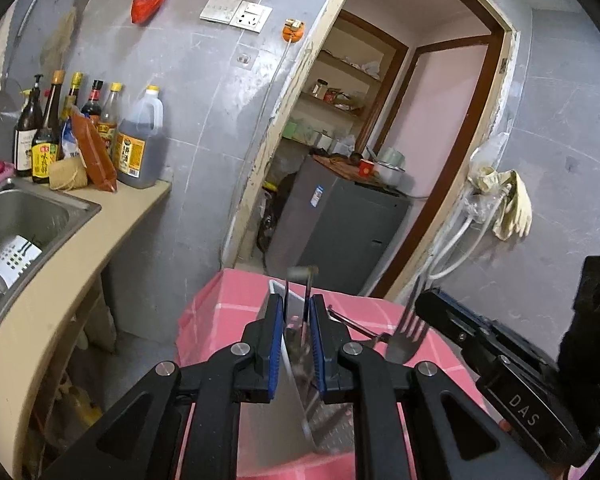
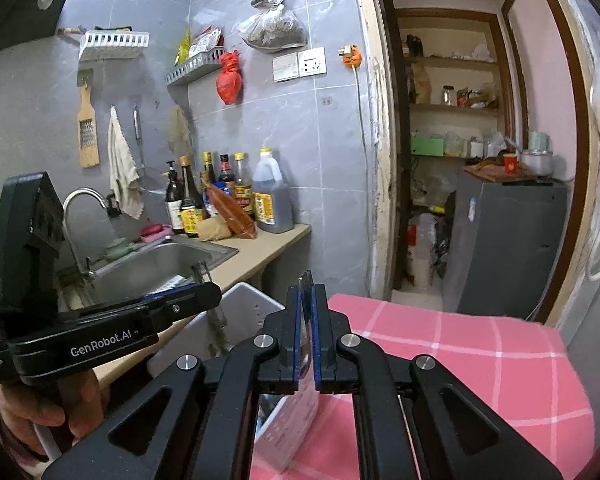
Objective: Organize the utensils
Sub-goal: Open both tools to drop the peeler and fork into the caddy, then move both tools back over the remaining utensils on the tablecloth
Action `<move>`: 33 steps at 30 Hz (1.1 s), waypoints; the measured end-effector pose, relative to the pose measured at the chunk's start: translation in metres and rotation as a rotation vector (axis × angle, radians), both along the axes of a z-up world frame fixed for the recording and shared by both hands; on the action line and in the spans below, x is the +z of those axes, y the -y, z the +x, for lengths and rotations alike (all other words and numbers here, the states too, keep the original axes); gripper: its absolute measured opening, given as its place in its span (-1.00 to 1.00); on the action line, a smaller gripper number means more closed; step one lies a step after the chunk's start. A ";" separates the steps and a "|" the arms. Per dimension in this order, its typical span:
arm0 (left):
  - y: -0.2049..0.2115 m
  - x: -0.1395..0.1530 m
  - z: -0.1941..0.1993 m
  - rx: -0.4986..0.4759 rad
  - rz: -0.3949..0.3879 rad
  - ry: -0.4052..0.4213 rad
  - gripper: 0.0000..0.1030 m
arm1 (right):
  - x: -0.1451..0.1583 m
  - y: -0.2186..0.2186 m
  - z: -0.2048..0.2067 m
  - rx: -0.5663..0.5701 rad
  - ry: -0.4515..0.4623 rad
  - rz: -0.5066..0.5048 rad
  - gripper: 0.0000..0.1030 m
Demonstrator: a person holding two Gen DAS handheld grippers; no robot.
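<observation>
My left gripper (image 1: 296, 300) is shut on a metal utensil with a looped handle (image 1: 300, 274) that stands upright between the blue pads. Under it a white perforated holder (image 1: 296, 412) lies on the pink checked cloth (image 1: 228, 300). In the right wrist view the left gripper (image 2: 214, 292) hangs over that holder (image 2: 240, 312). My right gripper (image 2: 307, 292) is shut on a thin dark metal piece sticking up past its pads. The left wrist view shows a fork (image 1: 406, 336) at the right gripper's tips (image 1: 422, 300), tines up. A dark rod (image 1: 354, 326) lies beside the fork.
A steel sink (image 1: 28, 208) in a beige counter sits to the left, with another white slotted holder (image 1: 14, 260) in it. Sauce bottles (image 1: 136, 148) stand at the counter's end. A grey cabinet (image 1: 340, 232) fills the doorway beyond the table. A hand (image 2: 40, 412) grips the left tool.
</observation>
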State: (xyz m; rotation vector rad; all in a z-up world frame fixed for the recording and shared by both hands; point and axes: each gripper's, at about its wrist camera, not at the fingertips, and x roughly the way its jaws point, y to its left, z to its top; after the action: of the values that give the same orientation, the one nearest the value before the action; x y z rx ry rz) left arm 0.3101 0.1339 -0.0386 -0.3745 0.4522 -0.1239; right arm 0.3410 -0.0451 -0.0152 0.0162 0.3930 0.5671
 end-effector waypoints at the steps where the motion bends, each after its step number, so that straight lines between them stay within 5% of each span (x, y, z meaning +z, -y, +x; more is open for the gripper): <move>1: -0.001 0.001 -0.002 -0.003 -0.001 -0.001 -0.74 | -0.001 0.001 0.000 0.006 -0.006 0.011 -0.89; 8: -0.002 0.013 -0.013 0.013 0.011 0.007 -0.47 | 0.002 0.015 -0.003 -0.006 -0.035 0.079 -0.87; 10: 0.000 0.018 -0.018 0.025 0.014 0.015 -0.21 | 0.006 0.023 -0.006 -0.023 -0.030 0.093 -0.74; 12: 0.002 0.023 -0.023 0.035 0.019 0.027 -0.11 | 0.010 0.034 -0.011 -0.042 -0.020 0.116 -0.32; 16: 0.011 0.032 -0.031 0.054 0.044 0.044 0.19 | 0.017 0.058 -0.017 -0.072 -0.006 0.139 -0.17; 22: 0.030 0.042 -0.042 0.071 0.069 0.069 0.69 | 0.027 0.096 -0.030 -0.137 0.029 0.154 0.32; 27: 0.054 0.050 -0.052 0.074 0.091 0.104 0.98 | 0.031 0.130 -0.040 -0.200 0.059 0.161 0.95; 33: 0.088 0.055 -0.057 0.051 0.130 0.118 0.99 | 0.029 0.160 -0.048 -0.240 0.061 0.150 0.97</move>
State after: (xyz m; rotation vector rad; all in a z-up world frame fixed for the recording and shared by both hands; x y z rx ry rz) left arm 0.2527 0.0457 0.0164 -0.2492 0.3316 -0.0664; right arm 0.2930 -0.2056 0.0143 0.1871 0.2836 0.3578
